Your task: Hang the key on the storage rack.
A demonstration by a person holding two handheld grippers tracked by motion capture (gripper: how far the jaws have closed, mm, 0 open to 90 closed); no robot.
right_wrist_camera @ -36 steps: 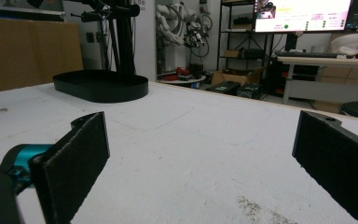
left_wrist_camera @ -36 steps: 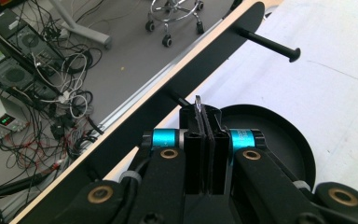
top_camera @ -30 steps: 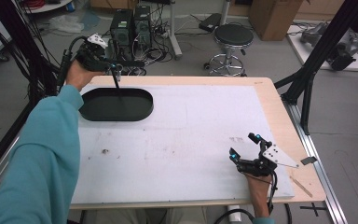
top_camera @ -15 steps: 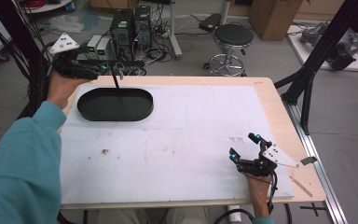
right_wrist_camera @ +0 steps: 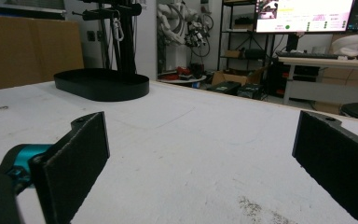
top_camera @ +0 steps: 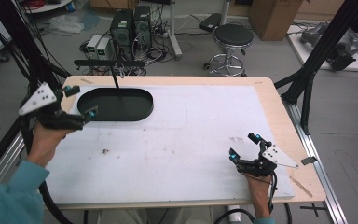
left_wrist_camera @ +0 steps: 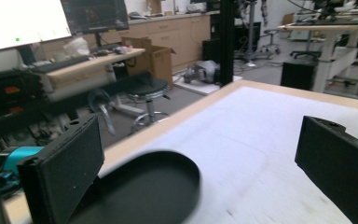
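Note:
A black oval tray (top_camera: 115,105) lies at the back left of the white table mat (top_camera: 182,140). A thin black stand with a crossbar (top_camera: 109,62) rises from the tray. My left gripper (top_camera: 81,100) is held at the tray's left end, open, with nothing between its jaws. In the left gripper view the tray (left_wrist_camera: 149,189) lies just below and ahead of the open left gripper (left_wrist_camera: 200,135). My right gripper (top_camera: 243,146) rests low at the front right of the mat, open and empty. In the right gripper view, the tray (right_wrist_camera: 101,84) and stand (right_wrist_camera: 122,32) are far off beyond the right gripper (right_wrist_camera: 200,123).
A wooden table border (top_camera: 279,116) frames the mat. Black frame struts (top_camera: 307,70) stand at the right edge, and more rise at the left. A stool (top_camera: 233,37) and computer boxes (top_camera: 130,23) sit on the floor behind the table.
My left gripper has come back from beyond the table's far left corner, toward the person, and now sits at the tray's left end. The right gripper has not moved.

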